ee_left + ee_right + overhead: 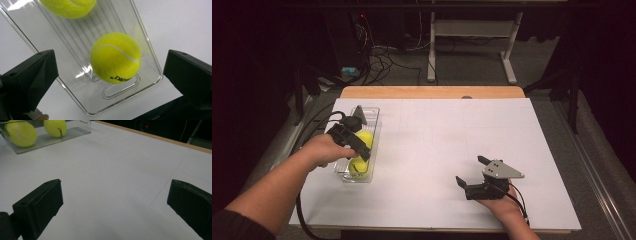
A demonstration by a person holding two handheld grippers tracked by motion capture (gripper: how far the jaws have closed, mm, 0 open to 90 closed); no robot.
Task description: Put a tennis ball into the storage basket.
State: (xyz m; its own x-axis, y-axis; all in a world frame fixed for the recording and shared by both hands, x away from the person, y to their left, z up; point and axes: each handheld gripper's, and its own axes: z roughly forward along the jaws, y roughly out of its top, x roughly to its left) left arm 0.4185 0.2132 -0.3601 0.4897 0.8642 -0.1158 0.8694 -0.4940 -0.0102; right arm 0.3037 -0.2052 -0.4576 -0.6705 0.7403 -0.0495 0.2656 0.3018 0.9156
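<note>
A clear plastic tray (373, 114) lies on the left of the white sheet with two yellow tennis balls in it. One ball (115, 57) rests near the tray's (150, 47) closer end, the other ball (68, 7) farther along. My left gripper (359, 150) hovers over the tray, open, its jaws wide apart on either side of the near ball without touching it. My right gripper (471, 172) rests open above the bare sheet at the front right, nothing between its jaws. From there the tray (75, 131) and both balls (21, 133) (55, 127) show far off.
The white sheet (452, 140) covers most of the wooden table (432, 92). Beyond the far edge stand a desk frame (507, 50) and loose cables (382, 55) on the floor. A cable trails from the left gripper off the table's left side.
</note>
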